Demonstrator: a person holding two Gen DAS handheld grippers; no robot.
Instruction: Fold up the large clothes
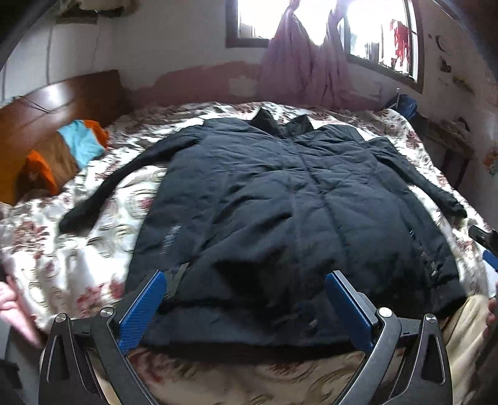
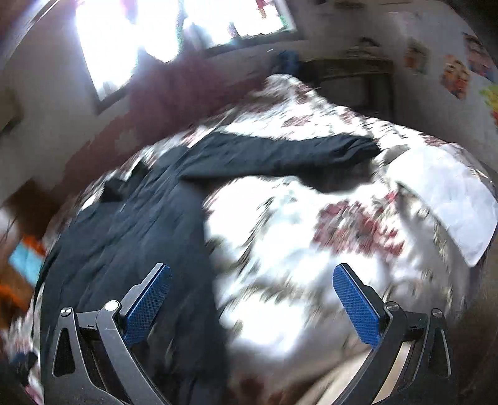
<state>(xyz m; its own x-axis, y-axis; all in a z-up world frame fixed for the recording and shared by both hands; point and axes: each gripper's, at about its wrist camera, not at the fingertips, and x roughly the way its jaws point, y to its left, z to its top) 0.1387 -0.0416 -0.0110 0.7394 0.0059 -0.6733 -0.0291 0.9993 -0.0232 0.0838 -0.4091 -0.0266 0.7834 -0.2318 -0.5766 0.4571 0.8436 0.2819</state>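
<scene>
A large dark navy padded jacket [image 1: 280, 212] lies spread flat, front up, on the floral bedspread [image 1: 81, 249], collar toward the window and both sleeves out to the sides. My left gripper [image 1: 246, 280] is open and empty, just above the jacket's hem. In the blurred right wrist view the jacket [image 2: 130, 236] lies at the left with one sleeve [image 2: 280, 152] stretched to the right. My right gripper [image 2: 252, 274] is open and empty above the jacket's right edge and the bedspread [image 2: 311, 249]. The right gripper's tip shows at the left wrist view's right edge [image 1: 488, 246].
A wooden headboard [image 1: 46, 106] with orange and blue cloth [image 1: 77, 143] stands at the left. A window [image 1: 311, 18] with pink curtains [image 1: 305, 68] is behind the bed. A white cloth [image 2: 451, 205] lies on the bed's right corner. A dark table [image 2: 351, 78] stands beyond.
</scene>
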